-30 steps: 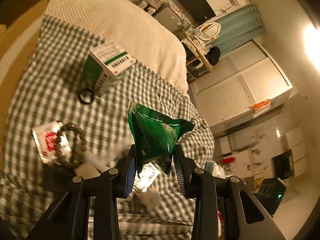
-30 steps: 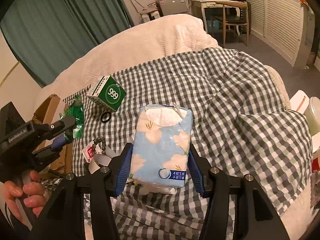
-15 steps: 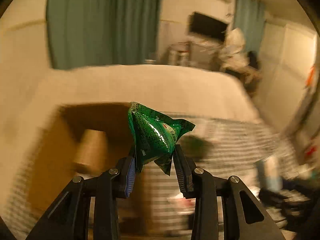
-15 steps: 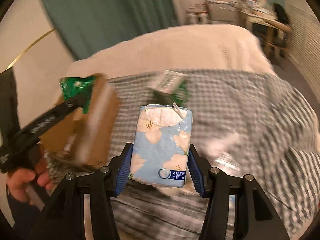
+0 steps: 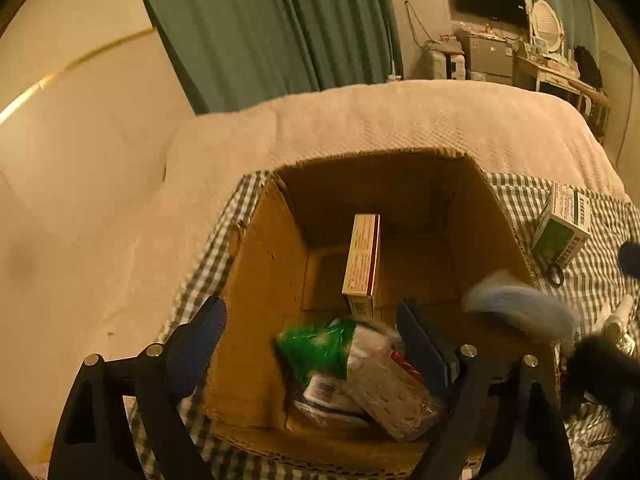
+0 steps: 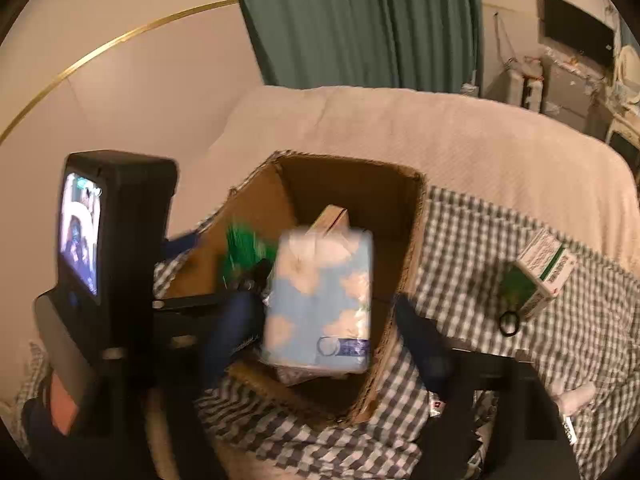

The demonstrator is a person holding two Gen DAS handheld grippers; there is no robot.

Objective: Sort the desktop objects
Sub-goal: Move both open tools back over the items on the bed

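An open cardboard box (image 5: 264, 280) stands on the checked cloth; it also shows in the right wrist view (image 6: 404, 280). My left gripper (image 5: 312, 328) is open above it. The green snack bag (image 5: 316, 348), blurred, is free of the jaws inside the box; it shows in the right wrist view (image 6: 244, 252) too. My right gripper (image 6: 324, 332) is open over the box's near side. The blue floral tissue pack (image 6: 320, 300) is blurred between the spread jaws, over the box opening. It appears as a blue blur in the left wrist view (image 5: 520, 304).
In the box stand a red-and-white carton (image 5: 362, 260) and a clear packet (image 5: 384, 392). A green-and-white medicine box (image 5: 562, 224) and a black ring (image 5: 555, 274) lie on the cloth to the right; both show in the right view (image 6: 540, 276). The cream bedspread (image 5: 400, 120) lies behind.
Both grippers swung left to the cardboard box and opened. The green bag left the left jaws and dropped into the box. The tissue pack has come loose from the right jaws.
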